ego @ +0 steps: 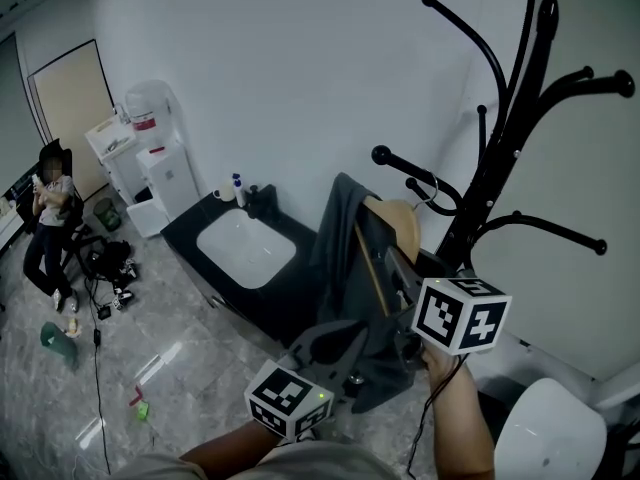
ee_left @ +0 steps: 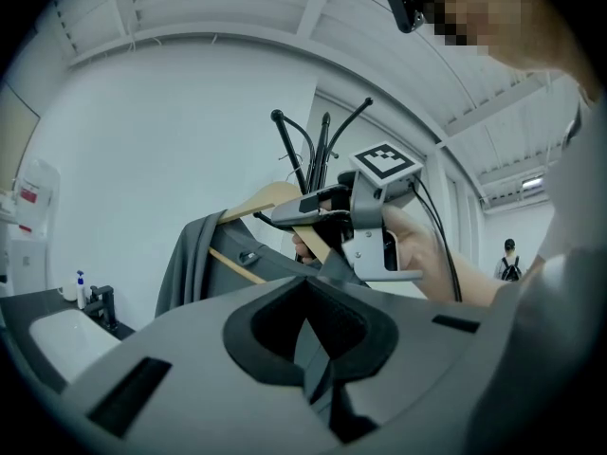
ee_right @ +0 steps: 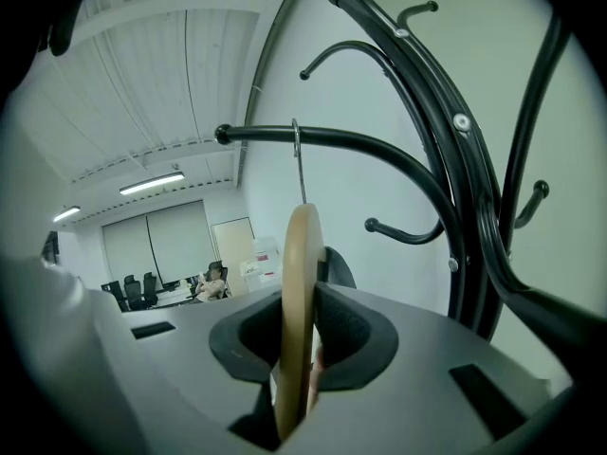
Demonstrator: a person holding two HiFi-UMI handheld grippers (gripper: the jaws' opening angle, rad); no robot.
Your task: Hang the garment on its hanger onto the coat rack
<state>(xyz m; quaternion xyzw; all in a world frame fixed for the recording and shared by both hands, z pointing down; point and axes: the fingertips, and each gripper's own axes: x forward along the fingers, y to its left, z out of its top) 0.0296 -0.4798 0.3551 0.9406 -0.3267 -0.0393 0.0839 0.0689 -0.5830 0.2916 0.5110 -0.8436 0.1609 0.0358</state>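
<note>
White wall (ego: 300,68) filled the background behind the coat rack (ego: 520,118), which stood at the right. The grey garment (ego: 340,248) hung on its wooden hanger (ego: 398,223) just left of the rack's pole, above the near end of a black desk (ego: 190,230).

The right tool (ego: 400,273) was clenched on the hanger's wooden body; in the right gripper view the wood (ee_right: 302,292) stood edge-on between the pressed pads. The hanger's wire hook (ee_right: 298,159) rose to meet the rack's horizontal arm (ee_right: 379,142) near its knobbed end; whether it bore weight there could not be told. The left tool (ego: 340,353), nearer and lower, was closed on a fold of the garment's lower cloth (ee_left: 318,349).

Both tools' cubes carried black-and-white square markers. A water dispenser (ego: 150,108) at the far left bore a red label (ego: 144,123), too small to read.

A white basin (ego: 245,248) sat in the desk. Grey floor (ego: 170,368) lay open at the left, where a person (ego: 45,223) sat well apart.
</note>
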